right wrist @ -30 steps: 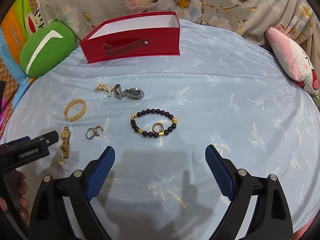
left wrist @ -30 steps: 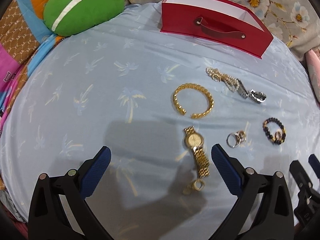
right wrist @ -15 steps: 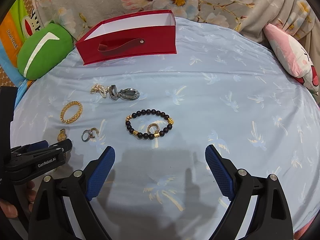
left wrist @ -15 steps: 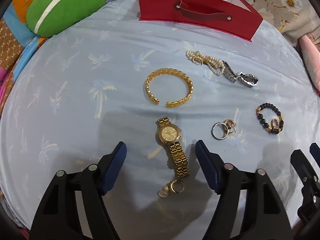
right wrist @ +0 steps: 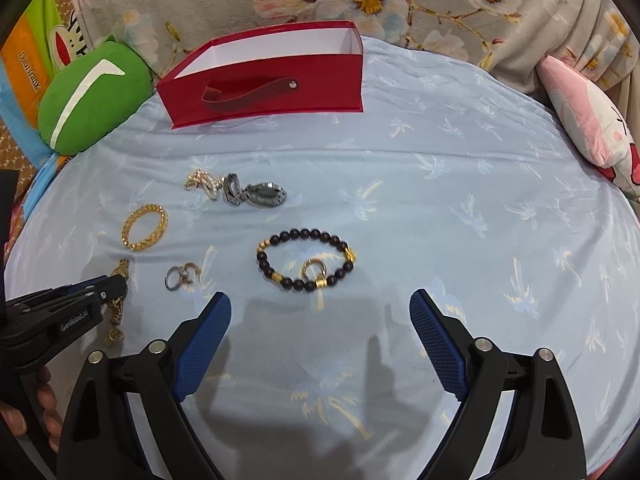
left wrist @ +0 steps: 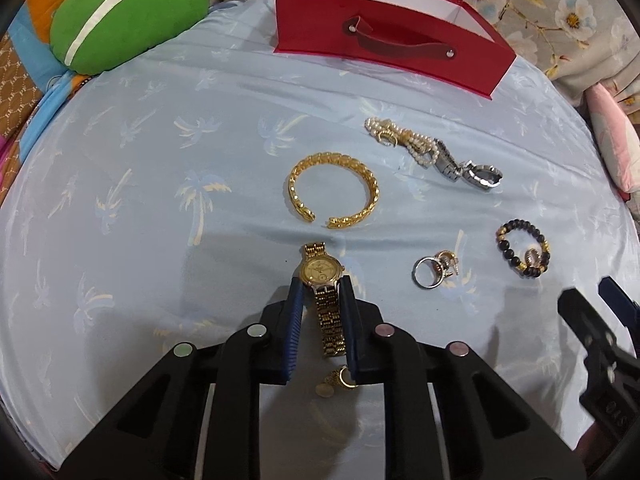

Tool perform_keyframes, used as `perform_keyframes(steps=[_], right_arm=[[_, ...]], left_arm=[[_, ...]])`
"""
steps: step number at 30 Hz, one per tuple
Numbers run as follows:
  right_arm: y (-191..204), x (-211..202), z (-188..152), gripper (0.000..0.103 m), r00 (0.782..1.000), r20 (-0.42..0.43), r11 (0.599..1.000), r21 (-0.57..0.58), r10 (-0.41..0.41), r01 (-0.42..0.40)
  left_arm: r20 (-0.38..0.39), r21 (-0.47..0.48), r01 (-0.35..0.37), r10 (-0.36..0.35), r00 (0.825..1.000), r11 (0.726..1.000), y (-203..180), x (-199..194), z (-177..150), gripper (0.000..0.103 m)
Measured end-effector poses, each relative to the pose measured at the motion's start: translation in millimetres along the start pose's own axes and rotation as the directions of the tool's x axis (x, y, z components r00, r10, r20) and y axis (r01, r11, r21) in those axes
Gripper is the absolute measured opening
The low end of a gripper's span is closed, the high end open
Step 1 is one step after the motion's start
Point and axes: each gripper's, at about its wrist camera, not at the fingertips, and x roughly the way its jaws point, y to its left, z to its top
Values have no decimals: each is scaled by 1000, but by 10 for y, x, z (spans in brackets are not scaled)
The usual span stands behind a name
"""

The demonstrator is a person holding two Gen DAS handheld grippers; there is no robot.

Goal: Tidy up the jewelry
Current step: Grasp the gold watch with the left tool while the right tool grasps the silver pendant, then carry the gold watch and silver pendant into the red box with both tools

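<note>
box (left wrist: 384, 36) far, on bedsheet (left wrist: 160, 208) | bangle (left wrist: 334, 192) centre, watch (left wrist: 322, 276) just nearer | pearl strand (left wrist: 400, 140) far right of bangle | ring (left wrist: 430, 272) right of watch, bead bracelet (left wrist: 522, 254) further right

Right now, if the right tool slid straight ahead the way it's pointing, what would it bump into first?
Probably the black bead bracelet with a gold ring inside it. It lies on the blue sheet just ahead of the open right tool, though depth is hard to judge.

Left gripper (left wrist: 320, 292) newly closed around gold watch (left wrist: 322, 272) band, seemingly pinching it.
</note>
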Motion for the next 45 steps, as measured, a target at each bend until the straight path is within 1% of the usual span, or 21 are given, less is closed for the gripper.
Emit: perform_keyframes(steps=[1,2,6,7,9,12,15,18,23,24,26,28,33,36,45], right_arm=[[11,16,54,78,1000,8,1000,-7,8,-8],[27,35,104,74,1000,15,1000,-13,19,-19],[104,203,338,67,997,24,997,-47,68,-66],[138,279,395,64,996,16,994,-68,85,-83],[199,409,465,62,993,3,988,-109,114,-113],[273,613,566,58,990,-30,973,-179,140,-143],[324,740,626,56,988,-50,960,-235,148,-156],[357,850,670,48,987,-72,950,-270,145,-159],[357,961,668,24,981,-116,948,-263,154,-180],[352,967,658,22,980,-121,948,-260,155,-182],[329,963,648,14,980,-121,951,-246,160,-185],[301,951,647,10,978,-122,956,-220,170,-194],[194,802,655,8,980,-87,969,-160,177,-189],[116,638,686,7,982,-44,975,-125,182,-186],[-53,143,906,6,984,70,984,-91,162,-155]], left_arm=[[8,0,0,0,1000,1000,2,-22,10,16],[16,-1,5,-5,1000,1000,12,-48,29,11],[36,-14,8,-8,999,1000,79,-117,107,11],[41,-17,7,-7,999,1000,96,-127,124,11],[47,-20,5,-4,999,1000,132,-150,142,11],[51,-30,4,-3,999,1000,197,-162,171,11],[54,-37,0,2,999,999,253,-164,183,11],[55,-44,-6,9,998,999,295,-157,196,11],[48,-47,-9,12,999,999,325,-128,198,11],[47,-47,-9,12,999,999,323,-126,200,11],[47,-45,-8,10,999,999,325,-128,203,11],[48,-45,-8,10,999,999,325,-129,203,11],[55,-38,-4,7,998,999,317,-170,201,11],[67,-34,-2,4,998,999,304,-224,202,11],[109,10,1,-2,994,1000,167,-393,283,11]])
